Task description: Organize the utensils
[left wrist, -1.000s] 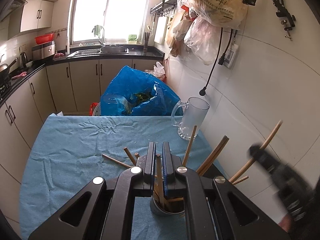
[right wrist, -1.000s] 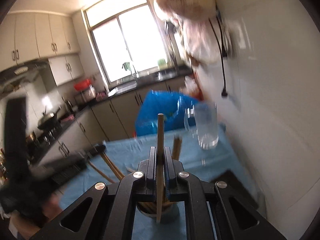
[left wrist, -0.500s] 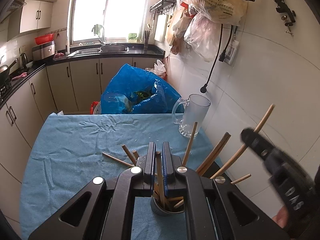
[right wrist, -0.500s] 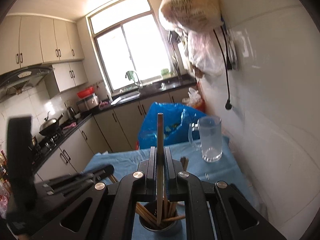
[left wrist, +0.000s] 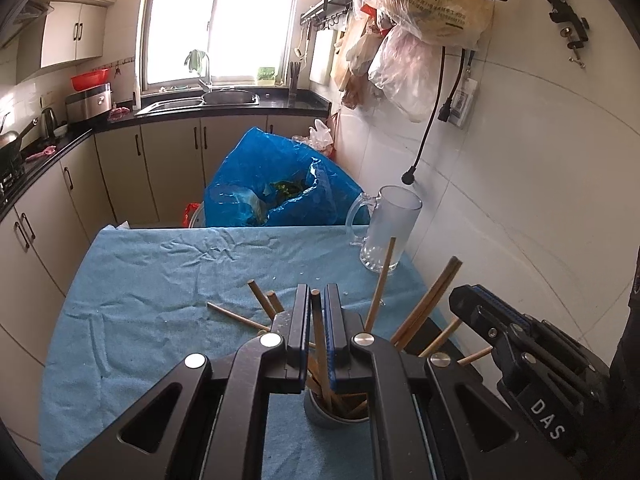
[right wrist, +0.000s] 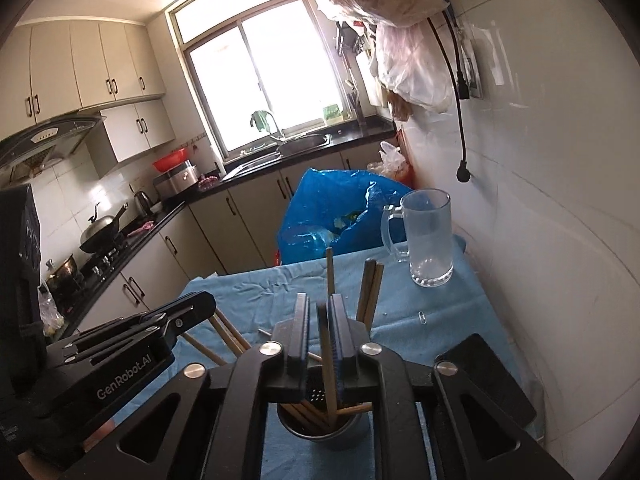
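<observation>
The left gripper (left wrist: 318, 344) pinches one plain wooden chopstick (left wrist: 320, 344) over the gray cup (left wrist: 334, 416) on the blue cloth (left wrist: 160, 280). The right gripper (right wrist: 319, 344) likewise clamps a chopstick (right wrist: 330, 320) standing in that cup (right wrist: 324, 434), where others lean outward.

Wooden chopsticks (left wrist: 424, 312) stood fanned out at tilts in a small grey metal holder (right wrist: 326, 434) near the table's (left wrist: 160, 280) front edge, toward its right side. A frosted glass mug (right wrist: 430, 236) stood upright at the far right corner.
</observation>
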`<state>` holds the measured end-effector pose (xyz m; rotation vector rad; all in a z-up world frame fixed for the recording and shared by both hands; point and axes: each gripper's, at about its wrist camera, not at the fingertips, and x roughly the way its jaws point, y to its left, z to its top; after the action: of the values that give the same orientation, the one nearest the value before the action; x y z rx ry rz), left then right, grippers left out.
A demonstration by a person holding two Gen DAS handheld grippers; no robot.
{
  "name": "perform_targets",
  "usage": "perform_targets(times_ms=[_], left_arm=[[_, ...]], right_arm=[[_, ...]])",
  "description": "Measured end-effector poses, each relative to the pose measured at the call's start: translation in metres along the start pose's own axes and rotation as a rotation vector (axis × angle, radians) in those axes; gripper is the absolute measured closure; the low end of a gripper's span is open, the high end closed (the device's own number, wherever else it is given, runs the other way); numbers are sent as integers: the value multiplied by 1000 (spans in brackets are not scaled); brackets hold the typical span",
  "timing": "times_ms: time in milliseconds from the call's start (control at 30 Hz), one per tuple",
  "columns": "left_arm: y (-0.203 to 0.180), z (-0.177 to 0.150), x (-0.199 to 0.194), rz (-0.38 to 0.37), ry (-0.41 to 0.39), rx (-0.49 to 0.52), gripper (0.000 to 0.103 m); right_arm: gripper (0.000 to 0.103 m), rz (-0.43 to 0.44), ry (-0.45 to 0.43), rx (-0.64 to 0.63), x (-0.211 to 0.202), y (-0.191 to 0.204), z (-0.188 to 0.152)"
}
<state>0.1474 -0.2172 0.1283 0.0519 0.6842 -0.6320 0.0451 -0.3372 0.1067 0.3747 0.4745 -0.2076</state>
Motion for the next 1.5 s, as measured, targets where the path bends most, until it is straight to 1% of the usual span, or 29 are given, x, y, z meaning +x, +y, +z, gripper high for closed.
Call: perform_targets(times_ms=[67, 100, 167, 233, 267, 300, 333, 367, 400, 433, 467, 500, 533, 567, 600, 633, 700, 733, 800, 933, 1000, 1167, 1200, 1300, 1367, 1400, 1500], left_arm=[[1, 0, -4, -4, -5, -6, 96], [1, 0, -6, -3, -8, -7, 93], [3, 0, -11, -2, -14, -14, 85], [4, 1, -18, 0, -26, -22, 73], [6, 1, -23, 1, -37, -29, 71], [7, 0, -28, 5, -43, -36, 66], [9, 0, -33, 9, -50, -42, 60], [11, -2, -40, 16, -65, -51, 57], [12, -3, -45, 21, -73, -53, 50], [14, -5, -51, 31, -84, -56, 41], [17, -10, -60, 45, -102, -61, 37], [19, -15, -66, 55, -118, -63, 29], [21, -21, -73, 72, -138, -64, 23], [23, -28, -79, 93, -157, -63, 20], [23, -35, -85, 119, -175, -56, 15], [24, -47, -90, 146, -188, -45, 12], [27, -65, -95, 166, -187, -39, 10], [29, -76, -96, 174, -172, -38, 8], [32, -91, -97, 189, -139, -31, 8], [42, -121, -100, 300, -91, -7, 5], [48, -132, -102, 317, -68, -5, 4], [61, -156, -117, 299, -57, -7, 2], [62, -160, -119, 309, -51, -7, 2], [64, -170, -121, 371, -36, 0, 2], [65, -176, -121, 442, -23, -12, 2], [66, -178, -120, 453, -19, -18, 2], [71, -185, -116, 428, 18, -28, 2]], right_arm=[[81, 7, -12, 3, -5, 1, 1], [81, 10, -19, 6, -9, 1, 2], [80, 12, -33, 10, -16, 2, 4], [73, 10, -49, 20, -25, 1, 6], [66, 8, -60, 27, -30, 0, 7], [59, 1, -74, 33, -36, -1, 8], [56, -6, -89, 39, -43, -2, 8], [52, -14, -103, 44, -49, -3, 8], [44, -26, -119, 49, -57, -5, 7], [39, -43, -131, 56, -63, -7, 6], [28, -61, -140, 60, -68, -8, 4], [17, -88, -154, 62, -75, -9, 0], [13, -109, -166, 55, -81, -10, -5], [7, -129, -173, 46, -84, -10, -7], [5, -167, -178, 28, -88, -8, -15], [4, -192, -180, 18, -90, -7, -21], [0, -249, -183, -4, -94, -4, -37], [0, -264, -181, -10, -94, -2, -42], [0, -306, -156, -42, -93, 4, -57], [0, -367, -140, -106, -91, 14, -83], [0, -369, -120, -118, -91, 17, -95], [0, -381, -71, -156, -89, 29, -118], [0, -381, -60, -165, -88, 32, -122], [0, -391, -38, -185, -88, 41, -133], [0, -390, -24, -197, -87, 45, -139], [0, -394, -19, -200, -86, 46, -141], [0, -402, -4, -200, -83, 45, -147]])
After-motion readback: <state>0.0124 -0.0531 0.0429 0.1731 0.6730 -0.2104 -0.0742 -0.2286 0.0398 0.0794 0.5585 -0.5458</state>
